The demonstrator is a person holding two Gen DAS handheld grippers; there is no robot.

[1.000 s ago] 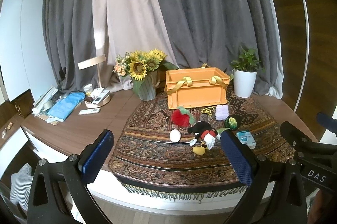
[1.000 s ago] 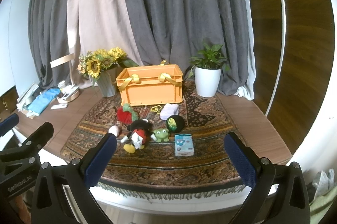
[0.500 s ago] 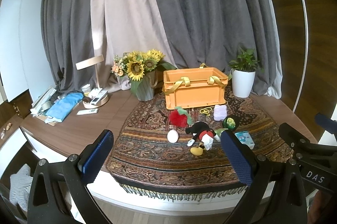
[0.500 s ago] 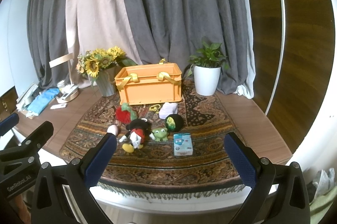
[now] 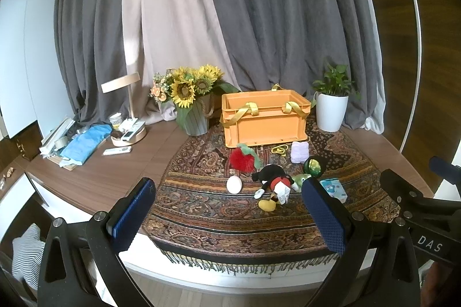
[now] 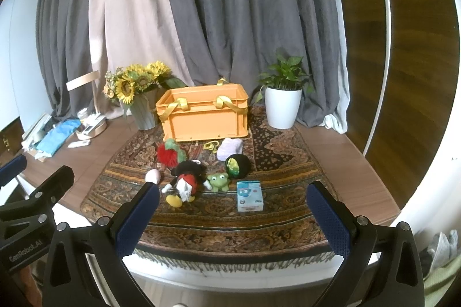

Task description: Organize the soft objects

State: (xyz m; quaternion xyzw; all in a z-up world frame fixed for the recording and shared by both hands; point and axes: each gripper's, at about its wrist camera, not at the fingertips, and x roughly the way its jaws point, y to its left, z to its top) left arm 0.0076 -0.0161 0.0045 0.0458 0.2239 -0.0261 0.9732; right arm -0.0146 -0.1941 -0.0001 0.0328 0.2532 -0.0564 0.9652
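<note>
Both views are being advanced toward the fringed rug; left gripper and right gripper are being held spread, with the plush mouse at 12 o'clock.

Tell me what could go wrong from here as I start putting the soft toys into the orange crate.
1. The mouse doll lies touching the green frog, so grabbing one may drag the other along.
2. The yellow straps hang over the orange crate's front rim and could catch a toy being dropped in.
3. The tissue pack sits close to the toys; with both the left tongs and right tongs open and back at the table edge, a reach past it might knock it.
</note>
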